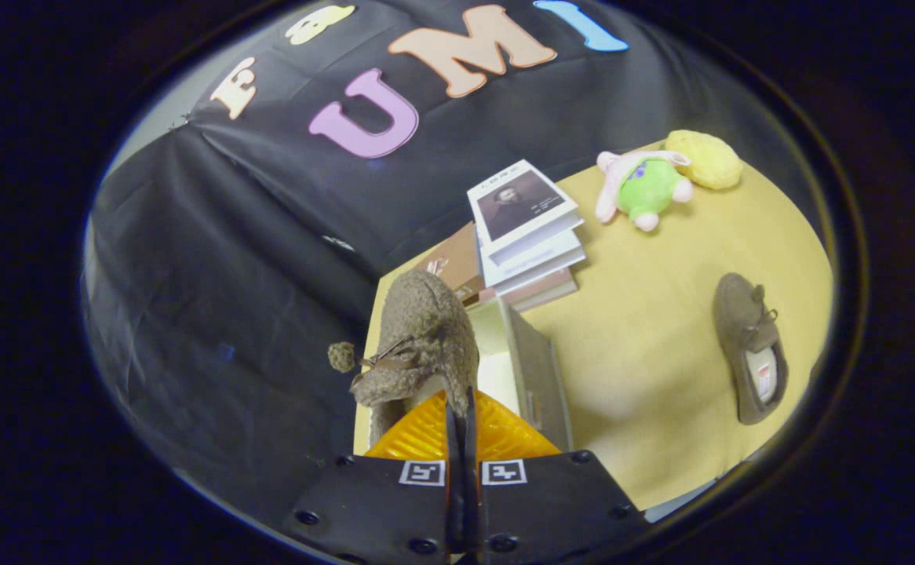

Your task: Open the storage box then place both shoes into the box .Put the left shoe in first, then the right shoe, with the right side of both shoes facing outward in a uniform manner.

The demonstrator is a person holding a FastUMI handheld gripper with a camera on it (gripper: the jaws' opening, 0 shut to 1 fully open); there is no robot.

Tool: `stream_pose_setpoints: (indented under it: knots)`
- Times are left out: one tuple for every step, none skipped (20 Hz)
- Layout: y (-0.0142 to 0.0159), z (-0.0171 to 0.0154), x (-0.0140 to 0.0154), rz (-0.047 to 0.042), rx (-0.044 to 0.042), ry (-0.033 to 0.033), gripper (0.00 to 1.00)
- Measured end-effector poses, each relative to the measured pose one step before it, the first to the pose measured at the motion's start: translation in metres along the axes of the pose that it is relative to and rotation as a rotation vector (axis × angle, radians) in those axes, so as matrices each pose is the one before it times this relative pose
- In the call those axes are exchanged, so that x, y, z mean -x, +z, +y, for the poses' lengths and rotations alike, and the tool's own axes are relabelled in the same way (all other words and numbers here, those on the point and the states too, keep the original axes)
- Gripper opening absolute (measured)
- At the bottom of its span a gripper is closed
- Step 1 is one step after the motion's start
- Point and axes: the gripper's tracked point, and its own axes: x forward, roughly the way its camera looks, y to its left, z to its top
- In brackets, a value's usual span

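Gripping a fuzzy brown slipper (418,337), the tongs (461,408) hold it above the open white storage box (524,361); its mate (752,345) lies on the yellow counter (646,361).

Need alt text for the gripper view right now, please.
The gripper is shut on a fuzzy brown shoe, holding it over the open storage box. A second shoe lies on the yellow table beyond.

2 shoes (418,345) (752,349), 1 box (532,369), approx. 4 books (524,227), 2 soft toys (642,188) (705,158), 1 gripper (461,416) w/ fingers pinched on one shoe.
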Motion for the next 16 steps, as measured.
stream_pose_setpoints:
  knots:
    - [-0.00718, 0.00496, -0.00642, 0.01135, 0.00836, -0.00165, 0.03]
    - [-0.00606, 0.00312, -0.00686, 0.01031, 0.00809, -0.00503, 0.03]
    - [-0.00602, 0.00318, -0.00582, 0.01116, 0.00829, -0.00695, 0.03]
    - [-0.00409, 0.00171, -0.00644, 0.00616, 0.00498, -0.00897, 0.03]
    - [-0.00475, 0.00070, -0.00740, 0.00884, 0.00571, -0.01010, 0.03]
    - [-0.00528, 0.00030, -0.00689, 0.01032, 0.00655, -0.01116, 0.03]
    - [-0.00525, -0.00017, -0.00751, 0.00946, 0.00938, -0.01402, 0.03]
    - [-0.00527, -0.00066, -0.00666, 0.00783, 0.00998, -0.01508, 0.03]
    - [-0.00544, -0.00074, -0.00760, 0.00850, 0.00881, -0.01534, 0.03]
    - [-0.00567, 0.00008, -0.00652, 0.01368, 0.00687, -0.01338, 0.03]
    - [-0.00732, 0.00021, -0.00875, 0.01693, 0.00120, -0.01186, 0.03]
    - [-0.00416, -0.00016, -0.00738, 0.01106, 0.00099, -0.00854, 0.03]
    - [-0.00457, 0.00077, -0.00536, 0.01098, 0.00156, -0.00896, 0.03]
    - [-0.00353, 0.00036, -0.00603, 0.00972, 0.00390, -0.01066, 0.03]
    - [-0.00356, 0.00104, -0.00578, 0.00674, 0.00627, -0.00906, 0.03]
    - [-0.00262, 0.00087, -0.00595, 0.00527, 0.00841, -0.00628, 0.03]
